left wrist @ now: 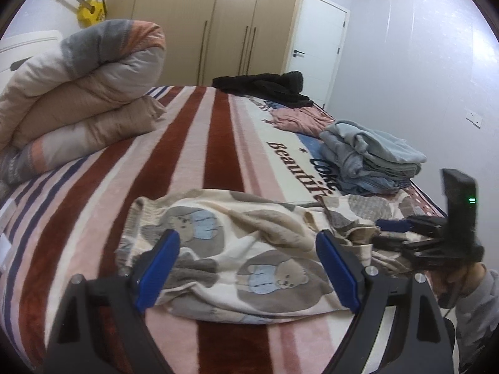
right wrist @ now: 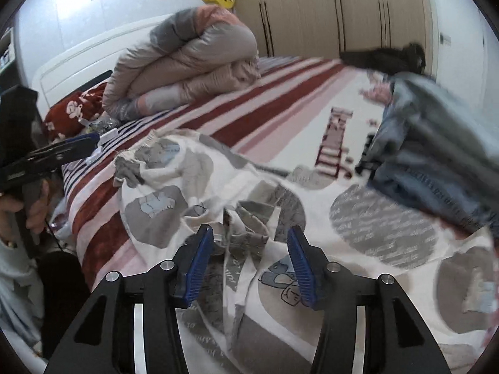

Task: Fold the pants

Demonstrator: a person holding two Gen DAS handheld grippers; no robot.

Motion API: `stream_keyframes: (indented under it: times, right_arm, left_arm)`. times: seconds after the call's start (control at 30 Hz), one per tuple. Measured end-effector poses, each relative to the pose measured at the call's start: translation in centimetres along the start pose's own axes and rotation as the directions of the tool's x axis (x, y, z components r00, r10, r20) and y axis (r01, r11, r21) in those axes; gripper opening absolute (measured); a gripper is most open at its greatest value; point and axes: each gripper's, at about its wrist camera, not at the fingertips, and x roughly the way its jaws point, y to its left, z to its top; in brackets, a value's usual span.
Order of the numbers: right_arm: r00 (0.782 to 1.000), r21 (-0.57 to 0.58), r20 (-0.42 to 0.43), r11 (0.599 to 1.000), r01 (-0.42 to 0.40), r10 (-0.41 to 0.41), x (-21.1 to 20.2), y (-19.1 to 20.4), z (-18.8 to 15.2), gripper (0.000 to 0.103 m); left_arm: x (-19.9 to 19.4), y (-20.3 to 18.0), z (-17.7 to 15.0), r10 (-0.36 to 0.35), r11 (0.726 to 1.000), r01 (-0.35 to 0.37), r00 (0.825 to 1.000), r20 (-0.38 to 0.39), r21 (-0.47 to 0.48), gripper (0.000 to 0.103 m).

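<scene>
Item: pants [left wrist: 237,255], cream fleece printed with grey ovals and bears; lie crumpled and unfolded across the near edge of the striped bed blanket [left wrist: 193,143], elastic waistband toward the left, rest trailing right. Judged placed here for working room close to the person, apart from other laundry

Item: left gripper [left wrist: 246,268]; blue pads spread wide, straddling the pants' middle from the near side, holding nothing. Pose: level, pointing across the bed toward the far wardrobe [left wrist: 218,21]; seemingly poised to pick a grasp point

Item: right gripper [right wrist: 251,265]; pads moderately apart, framing a bunched ridge of cloth; whether the tips touch the fabric cannot be told. Pose: tilted down over the pants' right portion; in the left view it reaches in from the right edge, low over the fabric

Item: folded stack of grey-blue garments [left wrist: 374,159], far right of the pants, likely finished work

Item: rolled quilt [left wrist: 78,93], far left; black garment [left wrist: 265,87] and pink garment [left wrist: 299,118] at the far edge

Status: folding judged not begun
</scene>
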Motion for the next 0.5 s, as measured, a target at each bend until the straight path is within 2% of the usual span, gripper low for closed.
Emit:
stream_keyframes:
  times: [0.03,0.07,0.1,0.13,0.27,0.37,0.5]
  right_arm:
    - [1.0,0.017,-0.011,1.0,-0.024,0.024,0.6,-0.3,-0.1,0.044]
    - [0.999,0.029,-0.02,0.998,-0.05,0.05,1.1,-0.5,-0.3,0.034]
    - [0.998,0.037,-0.023,0.997,-0.065,0.066,1.4,-0.6,-0.5,0.009]
    - [0.996,0.043,-0.025,0.995,-0.086,0.087,1.5,-0.5,-0.7,0.005]
    - [0.992,0.002,0.007,0.992,-0.125,0.125,0.4,0.8,-1.6,0.004]
    - [0.981,-0.014,0.026,0.981,-0.192,0.192,-0.8,1.8,-1.9,0.004]
    - [0.982,-0.065,-0.022,0.98,-0.19,0.189,-0.9,3.2,-2.5,0.004]
  left_arm:
    - [0.2,-0.2,0.0,-0.002,1.0,0.002,1.0,-0.002,0.004,0.086]
    - [0.2,-0.3,0.0,-0.003,1.0,0.003,1.0,-0.004,0.006,0.086]
    - [0.3,-0.4,0.0,-0.002,1.0,0.002,1.0,-0.007,0.009,0.086]
    - [0.4,-0.5,0.1,-0.002,1.0,0.002,1.0,-0.009,0.011,0.086]
    - [0.5,-0.4,0.0,0.004,1.0,-0.004,1.0,-0.014,0.015,0.086]
    - [0.5,-0.1,-0.1,0.002,1.0,-0.002,1.0,-0.016,0.003,0.086]
    - [0.4,-0.1,-0.2,0.002,1.0,-0.002,1.0,-0.017,0.003,0.086]
